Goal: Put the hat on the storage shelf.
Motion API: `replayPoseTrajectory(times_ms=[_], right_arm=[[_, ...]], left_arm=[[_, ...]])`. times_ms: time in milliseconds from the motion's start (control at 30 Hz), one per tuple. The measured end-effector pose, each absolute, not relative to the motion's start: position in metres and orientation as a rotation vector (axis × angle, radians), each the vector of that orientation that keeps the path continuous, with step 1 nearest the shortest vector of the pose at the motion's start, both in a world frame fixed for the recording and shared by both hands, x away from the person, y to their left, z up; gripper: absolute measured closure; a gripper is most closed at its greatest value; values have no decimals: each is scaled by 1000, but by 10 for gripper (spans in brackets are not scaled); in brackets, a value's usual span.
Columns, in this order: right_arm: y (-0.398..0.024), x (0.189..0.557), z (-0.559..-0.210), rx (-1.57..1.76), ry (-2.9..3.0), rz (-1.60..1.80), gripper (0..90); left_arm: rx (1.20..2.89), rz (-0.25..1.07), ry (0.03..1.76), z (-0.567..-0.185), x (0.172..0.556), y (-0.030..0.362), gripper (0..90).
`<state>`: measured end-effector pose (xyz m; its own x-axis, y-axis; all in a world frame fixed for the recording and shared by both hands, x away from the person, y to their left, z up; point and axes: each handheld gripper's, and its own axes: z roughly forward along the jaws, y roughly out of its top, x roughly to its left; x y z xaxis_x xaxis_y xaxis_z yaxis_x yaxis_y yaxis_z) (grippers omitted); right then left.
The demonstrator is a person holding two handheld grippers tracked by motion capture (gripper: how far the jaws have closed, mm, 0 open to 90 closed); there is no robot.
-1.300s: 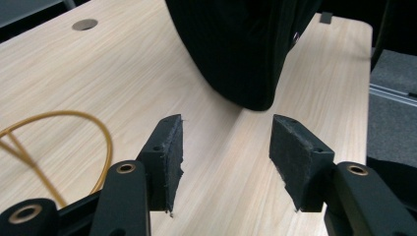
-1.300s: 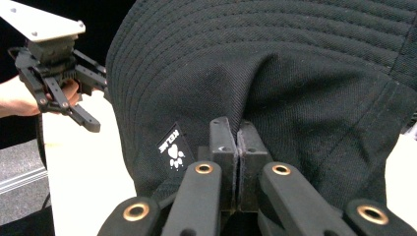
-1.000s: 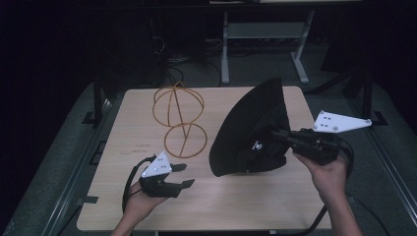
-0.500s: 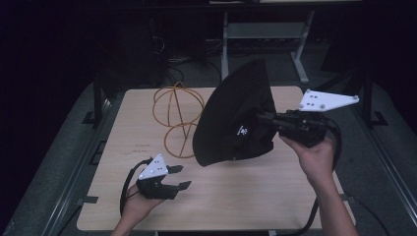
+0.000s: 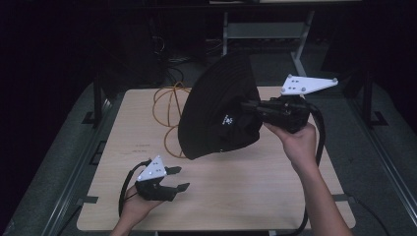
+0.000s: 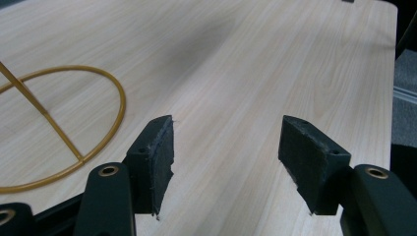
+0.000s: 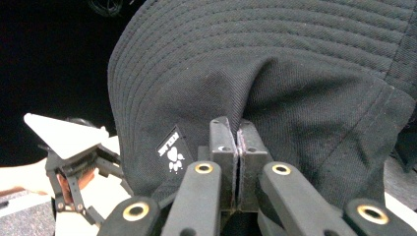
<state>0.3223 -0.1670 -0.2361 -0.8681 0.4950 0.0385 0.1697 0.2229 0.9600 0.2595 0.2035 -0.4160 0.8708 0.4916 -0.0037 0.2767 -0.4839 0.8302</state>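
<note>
Carrying hat [image 5: 221, 115] toward stand [image 5: 169, 110] | right gripper [image 5: 248, 105] pinches crown fabric, jaws clamped | left gripper [image 5: 178, 178] spread, empty | center crown over the stand's top loop before you lower.

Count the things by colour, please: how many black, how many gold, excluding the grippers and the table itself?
Black: 1, the bucket hat, lifted above the table.
Gold: 1, the wire stand, standing on the table.
Total: 2.
</note>
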Motion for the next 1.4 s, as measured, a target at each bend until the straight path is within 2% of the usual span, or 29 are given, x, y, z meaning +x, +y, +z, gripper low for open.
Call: replayPoseTrajectory(times_ms=[1400], right_arm=[[-85,372,-193,559,2276,1683,886]], left_arm=[[2130,287,498,-423,253,197,370]])
